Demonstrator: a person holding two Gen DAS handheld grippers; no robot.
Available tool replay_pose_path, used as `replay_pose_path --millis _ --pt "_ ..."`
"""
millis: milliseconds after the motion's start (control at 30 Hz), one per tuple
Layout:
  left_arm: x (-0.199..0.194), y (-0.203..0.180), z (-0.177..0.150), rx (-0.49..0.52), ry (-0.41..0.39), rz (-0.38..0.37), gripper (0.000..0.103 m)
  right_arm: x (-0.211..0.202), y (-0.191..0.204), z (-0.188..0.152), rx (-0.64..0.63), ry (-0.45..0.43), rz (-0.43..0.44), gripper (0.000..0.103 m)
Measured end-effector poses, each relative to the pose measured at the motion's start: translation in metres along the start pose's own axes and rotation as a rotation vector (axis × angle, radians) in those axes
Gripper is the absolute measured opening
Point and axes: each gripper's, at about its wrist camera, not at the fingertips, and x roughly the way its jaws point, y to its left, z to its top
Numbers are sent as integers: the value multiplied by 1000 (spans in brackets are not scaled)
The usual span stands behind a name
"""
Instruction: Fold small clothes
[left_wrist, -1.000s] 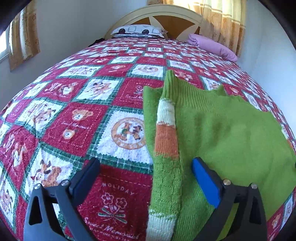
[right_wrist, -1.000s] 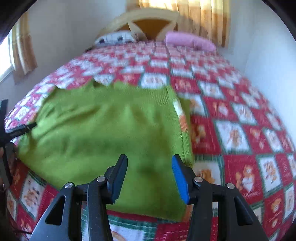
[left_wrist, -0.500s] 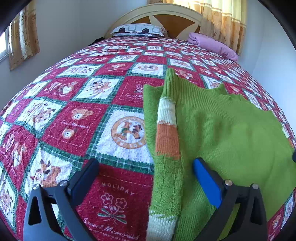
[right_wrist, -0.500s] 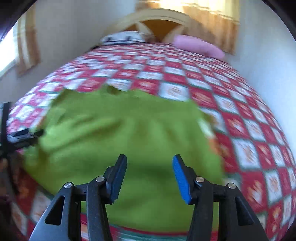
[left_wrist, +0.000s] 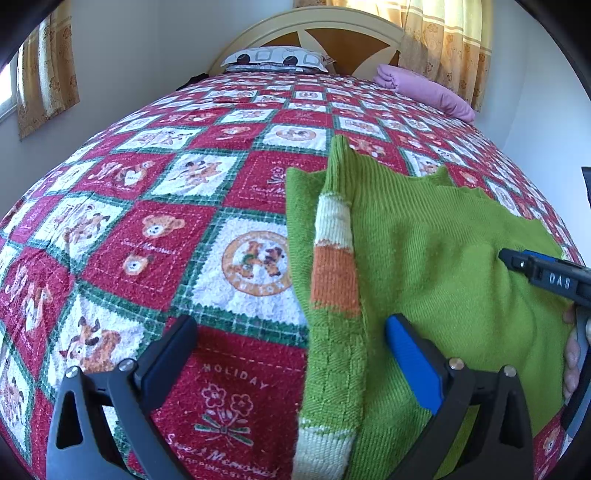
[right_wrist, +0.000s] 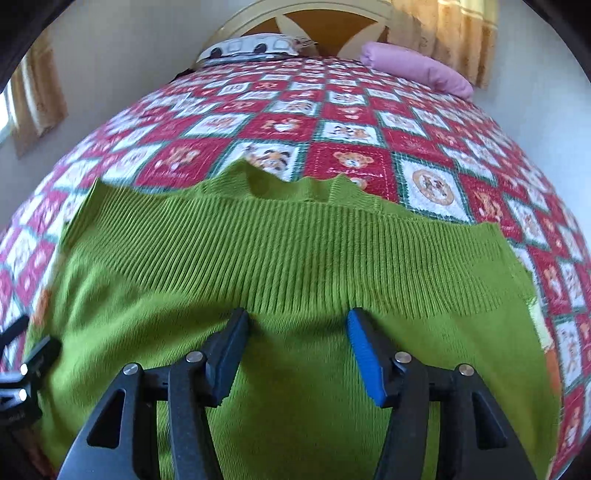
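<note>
Sunlit curtains (left_wrist: 447, 44) hang behind a bed whose quilt (left_wrist: 155, 221) is a patchwork of red and white squares with bears and lettering, with a patterned pillow (left_wrist: 275, 59) and a pink pillow (left_wrist: 428, 92) against the headboard (left_wrist: 314, 31). On the near part of the quilt lies the green sweater (right_wrist: 295, 258), knitted, with a broad ribbed band across its far edge and smoother knit below. Its sleeve (left_wrist: 332, 295) is folded in over the body, banded white, orange and green with a white cuff.

Only the left wrist view shows that sleeve in full; the right wrist view looks across the ribbed band, with just a sliver of orange and white at the sweater's right edge. The left tool (left_wrist: 291, 354) stands released, its jaws wide apart on either side of the sleeve and not pressing it. The right tool (right_wrist: 297, 349) hovers over the sweater's middle, jaws opening, with nothing gripped between them.
</note>
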Motion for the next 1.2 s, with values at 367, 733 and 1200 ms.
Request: replay_pose_path --millis 367,733,1200 --pt "-16 46 -8 -231 -79 -33 103 -17 65 -7 -164 -42 10 57" --pt "-17 49 -10 -248 -83 -58 103 -6 63 -3 -116 -9 58 58" --pt "-28 79 11 -221 40 -170 103 -117 132 -118 -476 -133 186 59"
